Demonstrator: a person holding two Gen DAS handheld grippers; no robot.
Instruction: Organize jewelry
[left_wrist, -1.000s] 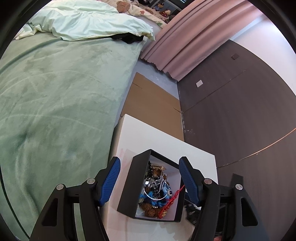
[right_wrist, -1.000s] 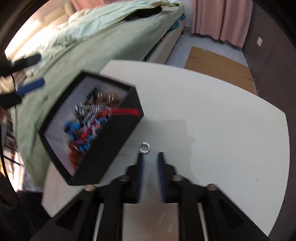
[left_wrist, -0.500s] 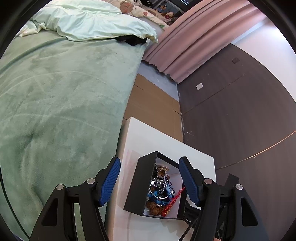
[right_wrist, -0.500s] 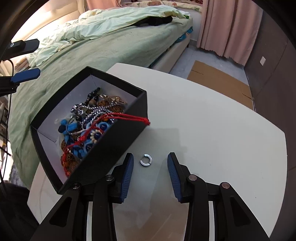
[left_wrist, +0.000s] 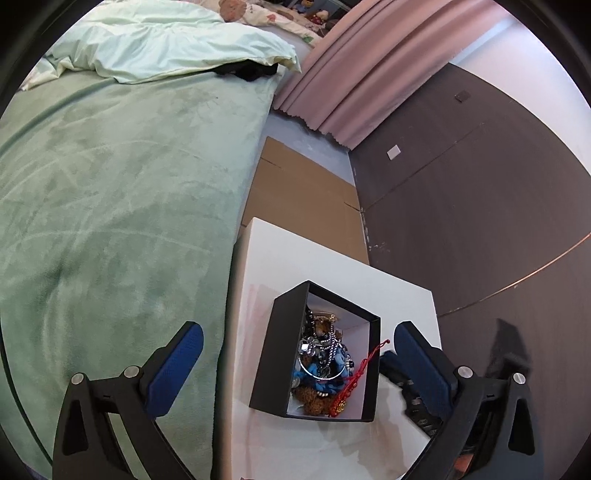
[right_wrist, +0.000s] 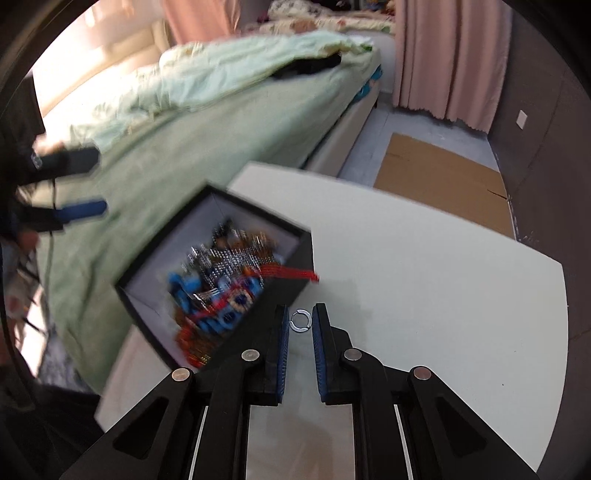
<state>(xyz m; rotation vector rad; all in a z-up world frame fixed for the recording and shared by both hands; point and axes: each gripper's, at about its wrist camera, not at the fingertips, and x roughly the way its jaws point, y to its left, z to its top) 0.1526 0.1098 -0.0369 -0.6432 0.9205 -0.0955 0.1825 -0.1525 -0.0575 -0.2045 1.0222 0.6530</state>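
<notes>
A black open box (left_wrist: 325, 350) full of tangled jewelry stands on the white table (left_wrist: 295, 254); it also shows, blurred, in the right wrist view (right_wrist: 218, 273). A red cord hangs over its rim. A small silver ring (right_wrist: 300, 319) lies on the table beside the box. My right gripper (right_wrist: 300, 318) is low over the table with its blue pads close on either side of the ring, a narrow gap left. My left gripper (left_wrist: 295, 350) is wide open and empty, held high above the box.
A bed with a green blanket (left_wrist: 110, 206) runs along the table's left side. Flat cardboard (left_wrist: 306, 199) lies on the floor beyond the table, with pink curtains (left_wrist: 351, 74) and a dark wall (left_wrist: 480, 206) behind.
My right gripper has moved forward over the ring and its pads have narrowed around it. My left gripper has stayed open above the box, with the view shifting slightly.
</notes>
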